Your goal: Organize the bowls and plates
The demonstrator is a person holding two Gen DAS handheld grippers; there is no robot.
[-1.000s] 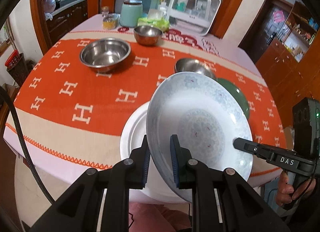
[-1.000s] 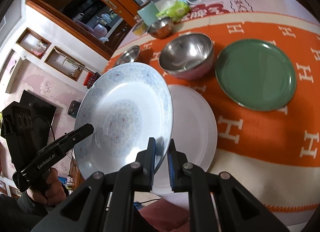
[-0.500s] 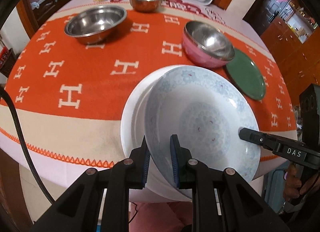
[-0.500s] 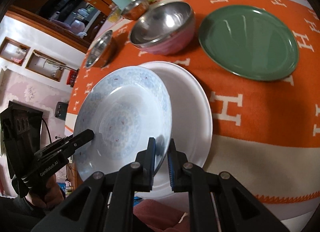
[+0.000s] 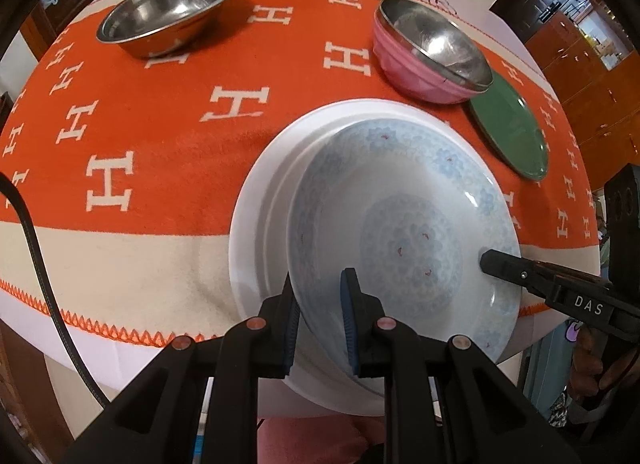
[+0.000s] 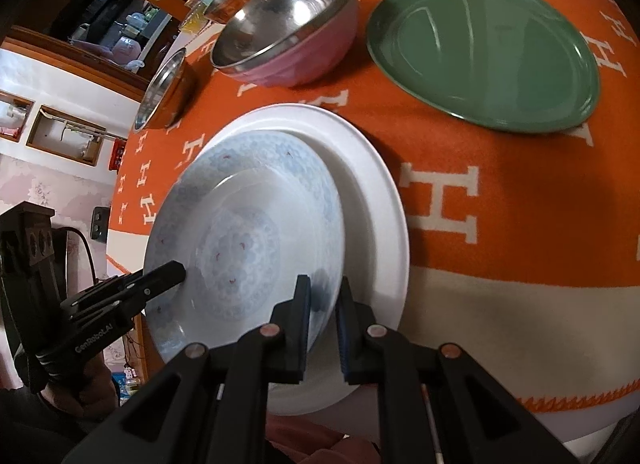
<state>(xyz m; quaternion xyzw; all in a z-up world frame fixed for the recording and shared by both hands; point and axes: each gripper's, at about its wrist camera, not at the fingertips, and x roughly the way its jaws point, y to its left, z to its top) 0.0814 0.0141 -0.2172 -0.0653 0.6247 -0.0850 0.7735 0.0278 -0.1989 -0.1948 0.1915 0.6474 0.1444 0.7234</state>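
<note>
Both the left gripper and right gripper clamp the blue-patterned plate, nearly nested on the white plate; the green plate at two o'clock and the bowls remain unstacked.

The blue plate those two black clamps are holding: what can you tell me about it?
The blue plate is deep, glossy and ceramic-looking, white with a pale blue floral rim band, a blue medallion in the middle and tiny red marks. It tilts slightly over a larger white plate on the orange cloth; whether its far edge touches is unclear. The left gripper pinches its near rim and the right gripper the opposite rim, fingers shut on it.
</note>
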